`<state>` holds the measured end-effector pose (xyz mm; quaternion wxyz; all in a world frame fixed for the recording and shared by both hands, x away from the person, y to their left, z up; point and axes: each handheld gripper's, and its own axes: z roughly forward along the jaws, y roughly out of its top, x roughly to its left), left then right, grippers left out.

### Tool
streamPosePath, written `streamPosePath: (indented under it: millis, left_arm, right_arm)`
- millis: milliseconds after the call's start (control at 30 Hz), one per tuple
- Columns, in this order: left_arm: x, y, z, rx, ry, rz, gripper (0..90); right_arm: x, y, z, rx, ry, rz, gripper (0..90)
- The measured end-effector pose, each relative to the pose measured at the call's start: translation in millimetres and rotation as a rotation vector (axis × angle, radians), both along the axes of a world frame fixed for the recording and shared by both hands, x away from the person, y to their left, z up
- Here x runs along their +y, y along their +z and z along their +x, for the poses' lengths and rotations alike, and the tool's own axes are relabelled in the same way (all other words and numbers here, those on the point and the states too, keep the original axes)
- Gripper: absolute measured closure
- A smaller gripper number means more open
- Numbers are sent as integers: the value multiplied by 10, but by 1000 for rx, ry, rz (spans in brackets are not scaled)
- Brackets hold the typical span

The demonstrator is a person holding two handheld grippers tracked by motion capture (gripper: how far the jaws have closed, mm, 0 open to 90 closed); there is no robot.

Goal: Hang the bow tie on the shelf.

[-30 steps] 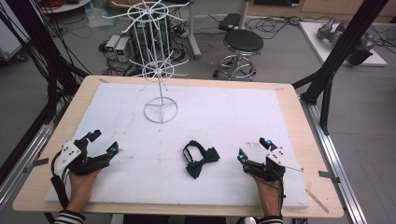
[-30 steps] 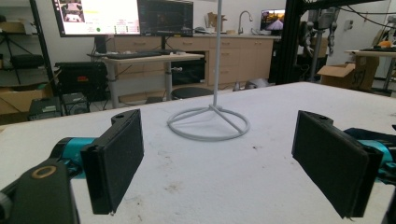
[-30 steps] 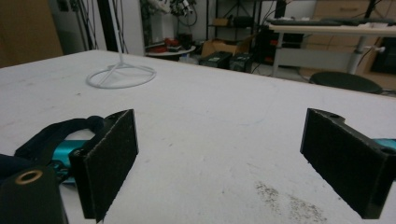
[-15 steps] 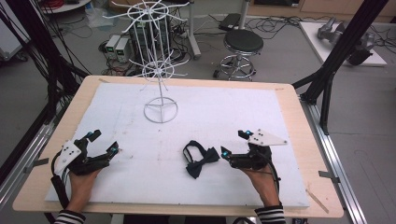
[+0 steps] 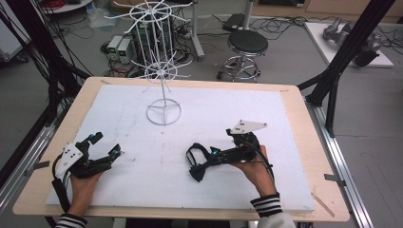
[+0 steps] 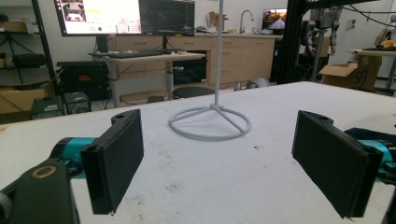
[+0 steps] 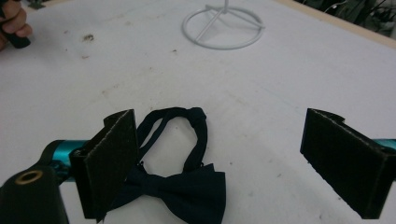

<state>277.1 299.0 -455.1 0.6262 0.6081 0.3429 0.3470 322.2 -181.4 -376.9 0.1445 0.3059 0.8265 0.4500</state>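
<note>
Between the right gripper's (image 7: 224, 163) wide-apart jaws, the bow tie (image 7: 180, 186).

We can't really read anything here. The two monitors (image 6: 126, 16) in the left gripper view have stuff on screen, one with a yellow bar and small rows of text, but it's way too tiny and blurry for us to make out a single word. Same deal with the cardboard box (image 6: 348, 74) on the right, there's a dark mark on its side that we can't tell apart as letters or a logo. No readable labels or numbers on the bow tie (image 7: 180, 186), stand (image 5: 161, 71) or table (image 5: 294, 109) either.
</note>
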Motion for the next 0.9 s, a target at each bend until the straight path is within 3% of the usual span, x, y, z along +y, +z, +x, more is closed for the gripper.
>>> streamPosePath:
  millis: [267,633,800,900]
  left_arm:
    - [-3,1,2,3,2,1,171]
    - [-3,2,3,5,4,1,171]
    - [-3,2,4,6,4,2,171]
    - [-3,2,4,7,4,4,171]
  right_arm:
    - [244,-9,170,94,50,-57,143]
    - [511,-91,331,164,43,-191,201]
    - [578,-127,357,191,67,-241,285]
    - [597,-153,387,229,47,-249,340]
